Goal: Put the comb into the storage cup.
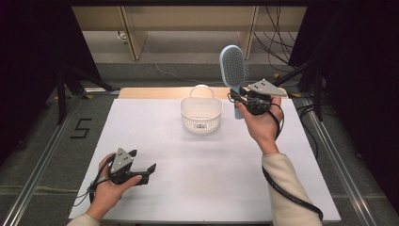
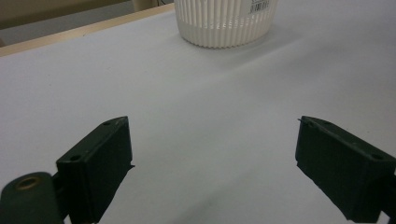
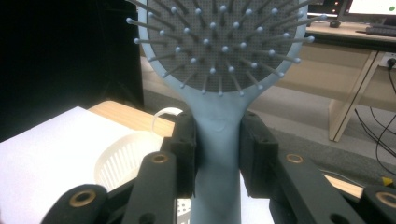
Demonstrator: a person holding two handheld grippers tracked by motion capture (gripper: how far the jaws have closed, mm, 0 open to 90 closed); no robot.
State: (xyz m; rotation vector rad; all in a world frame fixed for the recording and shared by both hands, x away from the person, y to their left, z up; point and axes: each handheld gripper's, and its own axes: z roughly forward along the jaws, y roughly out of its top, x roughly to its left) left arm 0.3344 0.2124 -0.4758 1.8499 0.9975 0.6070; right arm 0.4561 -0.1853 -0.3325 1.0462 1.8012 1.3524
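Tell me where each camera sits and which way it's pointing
High view: above the person's side, looking forward and down on the table; both forearms, left tool, right tool show.
Left gripper view: on the left tool, looking low across the table to the basket; open jaws show.
Right gripper view: on the right tool, facing up the hairbrush; jaws clamp its handle.
Shared: all three show the basket.

We see the hairbrush (image 3: 217, 135) as smooth, matt pale-blue plastic, with a dotted grey cushion and thin ball-tipped pins. The basket (image 1: 201, 114) looks like white ribbed plastic, slightly glossy. The table (image 1: 207, 188) has a smooth matt white sheet; its far edge looks like light wood.
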